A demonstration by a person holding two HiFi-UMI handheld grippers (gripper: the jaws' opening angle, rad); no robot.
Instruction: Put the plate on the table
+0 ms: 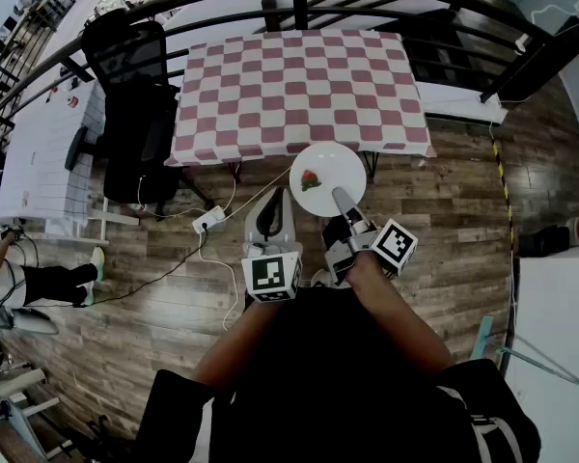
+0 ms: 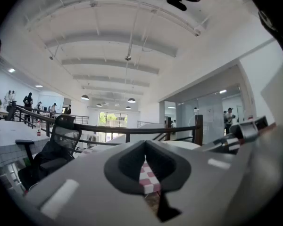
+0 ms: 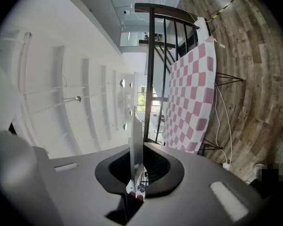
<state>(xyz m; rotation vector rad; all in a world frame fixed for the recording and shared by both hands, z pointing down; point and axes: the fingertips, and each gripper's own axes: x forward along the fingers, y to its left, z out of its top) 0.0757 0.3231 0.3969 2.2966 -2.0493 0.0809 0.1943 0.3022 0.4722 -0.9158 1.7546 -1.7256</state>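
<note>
The wooden floor (image 1: 444, 210) lies under the whole carry, and it is the worst thing that could be met: the plate (image 1: 333, 167) is held in the air in front of the checked bench (image 1: 299, 85), just short of its near edge, not yet over it. The plate is clamped at its near rim only, by the right gripper (image 1: 341, 199), whose jaws are seen closed on the thin rim, with the plate edge-on between them in the right gripper view. With so small a hold on one side, the plate could be levered downward by its own weight, or slipped out by a jolt, and it would probably be broken on the floor.

The tablecloth hangs over the bench's front edge. If the plate were brought in too low, the cloth could be caught by the far rim and pushed into folds, or the plate could be knocked against the edge.

The left gripper (image 1: 275, 201) is held beside the plate with its jaws together and nothing between them, so no second support is given.

A power strip and cables (image 1: 209, 222) lie on the floor near the feet and could be tripped over on a step forward.

A small red and green piece of food (image 1: 311, 178) rests on the plate and could be slid off by any tilt.

No brand, label or readable writing is seen. Only black-and-white square markers (image 1: 396, 245) are carried on the gripper cubes.
</note>
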